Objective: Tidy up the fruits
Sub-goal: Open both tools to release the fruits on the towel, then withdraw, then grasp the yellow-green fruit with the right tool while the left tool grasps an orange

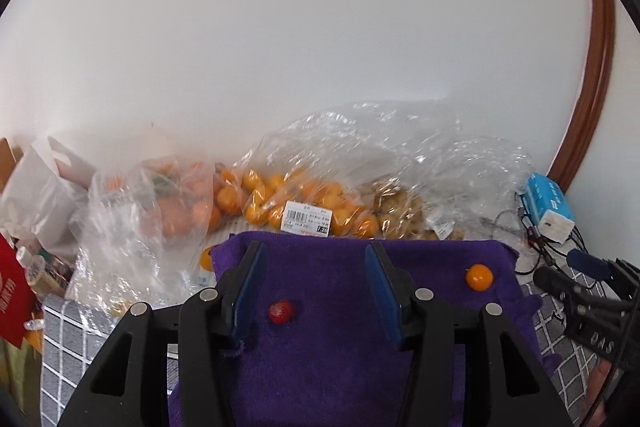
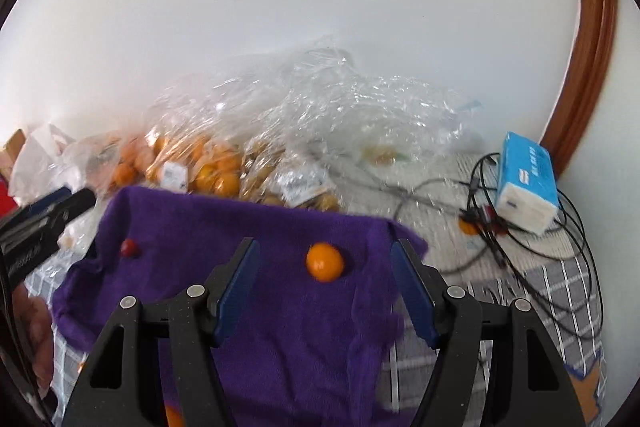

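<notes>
On a purple towel point(image 1: 320, 347), a small red fruit point(image 1: 281, 311) lies at centre frame beneath the left gripper point(image 1: 316, 291), jaws apart and empty. The right wrist view alone shows the right gripper point(image 2: 325, 291), jaws apart, over an orange kumquat point(image 2: 325, 261), and tangled black cables point(image 2: 520, 227) at right beside a blue tissue pack point(image 2: 527, 183).

In the right wrist view an orange fruit point(image 2: 173, 415) is half hidden behind the gripper's frame at the bottom edge. The fruit inside the plastic bags point(image 2: 208, 167) is smeared by motion blur, and the labels cannot be read. In the left wrist view a red packet point(image 1: 12, 297) is cut off by the left edge, its print unreadable. The brownish contents of one clear bag point(image 1: 400, 211) cannot be identified. A small orange fruit point(image 1: 206, 261) is partly covered by the purple cloth point(image 1: 320, 367).
</notes>
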A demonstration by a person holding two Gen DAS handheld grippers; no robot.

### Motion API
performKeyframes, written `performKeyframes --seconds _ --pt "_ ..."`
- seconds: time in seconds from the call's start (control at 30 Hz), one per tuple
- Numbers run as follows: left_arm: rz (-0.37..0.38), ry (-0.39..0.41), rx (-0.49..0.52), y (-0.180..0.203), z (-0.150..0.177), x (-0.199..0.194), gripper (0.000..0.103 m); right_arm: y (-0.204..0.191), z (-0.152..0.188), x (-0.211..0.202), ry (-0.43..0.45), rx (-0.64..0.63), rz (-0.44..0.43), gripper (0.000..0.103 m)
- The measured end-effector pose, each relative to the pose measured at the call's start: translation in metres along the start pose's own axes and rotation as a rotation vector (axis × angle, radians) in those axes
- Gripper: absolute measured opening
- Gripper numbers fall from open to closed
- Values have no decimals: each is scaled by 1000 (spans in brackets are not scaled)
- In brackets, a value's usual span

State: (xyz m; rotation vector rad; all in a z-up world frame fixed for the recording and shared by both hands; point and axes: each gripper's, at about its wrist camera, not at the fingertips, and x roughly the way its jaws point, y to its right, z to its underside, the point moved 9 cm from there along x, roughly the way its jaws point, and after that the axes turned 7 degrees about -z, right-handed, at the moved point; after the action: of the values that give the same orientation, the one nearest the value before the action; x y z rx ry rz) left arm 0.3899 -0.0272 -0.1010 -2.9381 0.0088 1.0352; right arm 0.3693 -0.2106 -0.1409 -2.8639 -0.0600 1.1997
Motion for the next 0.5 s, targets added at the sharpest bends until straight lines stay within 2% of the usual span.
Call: performKeyframes --seconds 0.1,0.2,0.33,0.5 --pt "67 11 -14 6 11 -28 49 -2 15 -27 10 -42 25 68" --pt "94 -11 -11 4 31 -46 49 -3 36 -48 13 -8 -10 67" --pt "69 -31 23 -9 61 -67 49 -8 67 -61 1 66 -87 66" --pt "34 -44 1 -42 100 -86 49 -19 103 -66 -7 66 -98 63"
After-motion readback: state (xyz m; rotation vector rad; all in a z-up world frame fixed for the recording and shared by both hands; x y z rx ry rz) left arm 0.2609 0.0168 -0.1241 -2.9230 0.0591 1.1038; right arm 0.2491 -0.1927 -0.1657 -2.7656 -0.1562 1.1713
